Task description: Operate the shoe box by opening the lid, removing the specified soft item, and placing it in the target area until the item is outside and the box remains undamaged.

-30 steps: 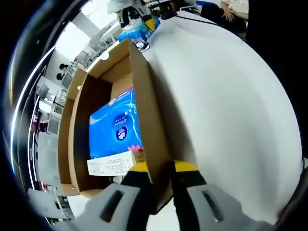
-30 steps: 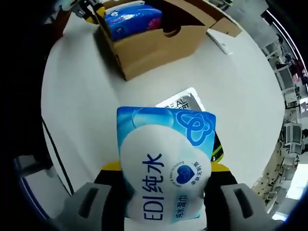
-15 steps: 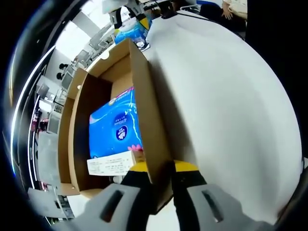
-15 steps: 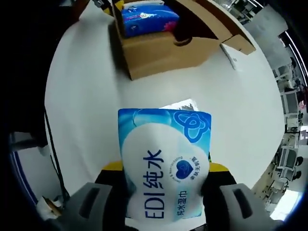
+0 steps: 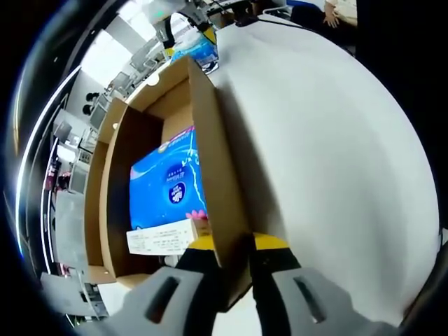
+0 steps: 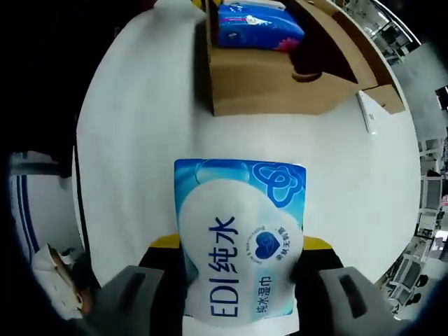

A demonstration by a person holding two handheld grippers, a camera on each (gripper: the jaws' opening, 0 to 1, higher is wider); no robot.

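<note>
The brown cardboard shoe box (image 5: 210, 175) stands open on the white table, and my left gripper (image 5: 234, 262) is shut on its near side wall. Inside lies a blue soft pack (image 5: 166, 185) with a white label card (image 5: 159, 241) in front of it. In the right gripper view the same box (image 6: 280, 77) sits at the top, the blue pack (image 6: 255, 24) showing inside. My right gripper (image 6: 238, 269) is shut on a blue-and-white wet-wipes pack (image 6: 238, 238), held above the table. That wipes pack (image 5: 196, 47) and the right gripper appear beyond the box's far end in the left gripper view.
The white table (image 5: 329, 147) spreads wide to the right of the box. A small white card (image 6: 368, 112) lies beside the box. The table's edge (image 6: 80, 203) runs down the left of the right gripper view, with floor beyond. Office desks and chairs stand in the background.
My right gripper has carried the wipes pack farther from the box and turned; the silver sheet under it has left the view. My left gripper holds the box wall as before.
</note>
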